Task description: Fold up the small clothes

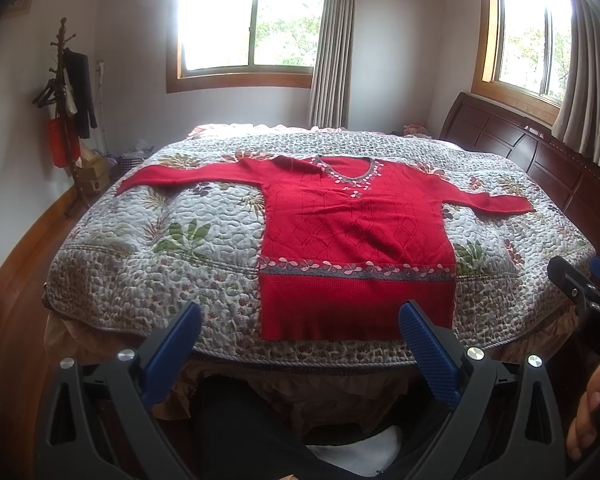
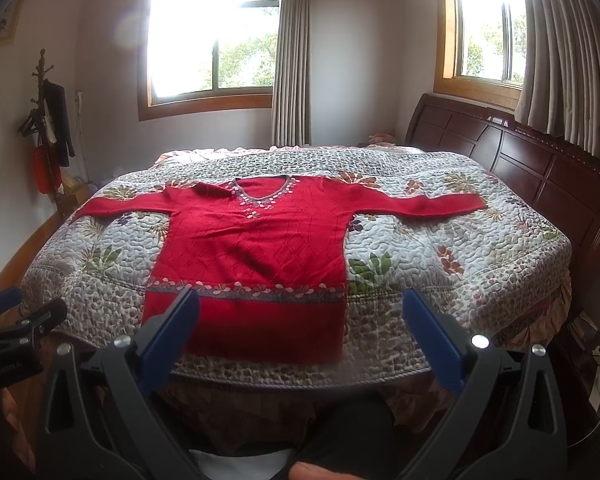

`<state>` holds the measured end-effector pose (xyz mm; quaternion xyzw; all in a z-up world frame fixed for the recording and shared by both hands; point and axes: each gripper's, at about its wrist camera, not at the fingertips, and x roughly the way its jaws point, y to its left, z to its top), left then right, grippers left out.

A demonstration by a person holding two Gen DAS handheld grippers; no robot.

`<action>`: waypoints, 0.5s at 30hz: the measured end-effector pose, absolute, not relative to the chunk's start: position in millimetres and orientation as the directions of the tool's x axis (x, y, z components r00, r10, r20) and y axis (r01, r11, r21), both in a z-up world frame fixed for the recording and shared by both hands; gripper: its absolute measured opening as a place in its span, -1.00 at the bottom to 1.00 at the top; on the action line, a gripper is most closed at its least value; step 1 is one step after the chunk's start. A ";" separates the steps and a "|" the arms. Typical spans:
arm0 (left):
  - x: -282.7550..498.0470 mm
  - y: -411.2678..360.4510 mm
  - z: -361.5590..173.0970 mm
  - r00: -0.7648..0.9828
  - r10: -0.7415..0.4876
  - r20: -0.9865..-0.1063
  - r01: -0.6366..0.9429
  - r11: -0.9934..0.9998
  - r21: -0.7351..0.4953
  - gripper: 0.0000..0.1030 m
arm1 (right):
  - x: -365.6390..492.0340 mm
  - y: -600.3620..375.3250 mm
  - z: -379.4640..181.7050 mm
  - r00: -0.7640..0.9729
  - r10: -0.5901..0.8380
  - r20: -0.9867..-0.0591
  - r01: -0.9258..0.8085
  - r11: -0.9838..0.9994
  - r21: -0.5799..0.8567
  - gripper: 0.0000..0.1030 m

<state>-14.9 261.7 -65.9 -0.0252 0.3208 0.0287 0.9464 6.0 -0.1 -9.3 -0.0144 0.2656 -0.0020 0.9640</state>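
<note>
Only the left wrist view shows a hand [image 1: 588, 412] beside the right tongs [image 1: 580, 276].

quilted bed [image 1: 148, 264], 2 bright windows [image 1: 244, 20], wood floor [image 1: 16, 264]

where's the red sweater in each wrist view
Left wrist: the red sweater lies flat right of centre on the quilt, hem toward the camera.
Right wrist: the red sweater lies left of centre, its hem partly behind a blue fingertip.
Shared landmark: the grey neckline trim, at the sweater's far end.
</note>
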 end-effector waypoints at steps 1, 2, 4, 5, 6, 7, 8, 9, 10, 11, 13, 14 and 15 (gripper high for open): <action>-14.7 261.5 -65.6 0.792 0.037 -0.609 -0.070 0.997 -0.030 0.92 | 5.9 -0.4 -9.7 0.859 -0.011 -0.512 -0.004 1.000 -0.028 0.95; -14.5 262.0 -66.0 0.792 0.037 -0.609 -0.070 0.997 -0.030 0.92 | 5.9 -0.4 -9.6 0.859 -0.011 -0.512 -0.004 1.000 -0.028 0.95; -14.7 261.4 -65.5 0.792 0.039 -0.609 -0.071 0.997 -0.029 0.92 | 5.9 0.0 -9.4 0.859 -0.012 -0.512 -0.004 1.000 -0.029 0.95; -14.6 261.5 -65.5 0.792 0.038 -0.609 -0.071 0.997 -0.030 0.92 | 5.7 -0.2 -9.7 0.859 -0.012 -0.511 -0.003 1.000 -0.029 0.95; -14.5 261.8 -65.8 0.792 0.037 -0.610 -0.070 0.997 -0.031 0.92 | 6.1 -0.2 -9.3 0.858 -0.011 -0.513 -0.004 1.000 -0.029 0.95; -14.7 261.3 -65.5 0.792 0.038 -0.609 -0.070 0.997 -0.029 0.92 | 6.4 -0.4 -9.7 0.857 -0.011 -0.515 -0.004 1.000 -0.028 0.95; -14.6 261.5 -65.9 0.792 0.039 -0.609 -0.070 0.997 -0.027 0.92 | 6.7 -0.5 -10.0 0.857 -0.011 -0.515 -0.004 1.000 -0.027 0.95; -14.5 261.3 -66.0 0.792 0.040 -0.609 -0.072 0.997 -0.027 0.92 | 6.4 -0.8 -10.3 0.857 -0.011 -0.515 -0.003 1.000 -0.027 0.95; -14.5 261.9 -66.4 0.793 0.039 -0.608 -0.071 0.997 -0.029 0.92 | 6.7 -0.7 -10.4 0.857 -0.012 -0.515 -0.003 1.000 -0.028 0.95; -14.1 261.9 -66.5 0.792 0.039 -0.609 -0.071 0.997 -0.029 0.92 | 7.0 -0.9 -10.6 0.857 -0.011 -0.515 -0.004 1.000 -0.028 0.95; -14.3 261.0 -66.3 0.792 0.041 -0.610 -0.072 0.997 -0.026 0.92 | 8.1 -0.5 -10.8 0.856 -0.011 -0.517 -0.005 1.000 -0.028 0.95; -14.2 261.1 -66.2 0.792 0.041 -0.610 -0.072 0.997 -0.026 0.92 | 8.5 -0.5 -11.3 0.855 -0.010 -0.518 -0.005 1.000 -0.029 0.95; -14.1 261.2 -66.1 0.792 0.041 -0.609 -0.072 0.997 -0.027 0.92 | 9.0 0.1 -11.4 0.854 -0.010 -0.520 -0.006 1.000 -0.029 0.95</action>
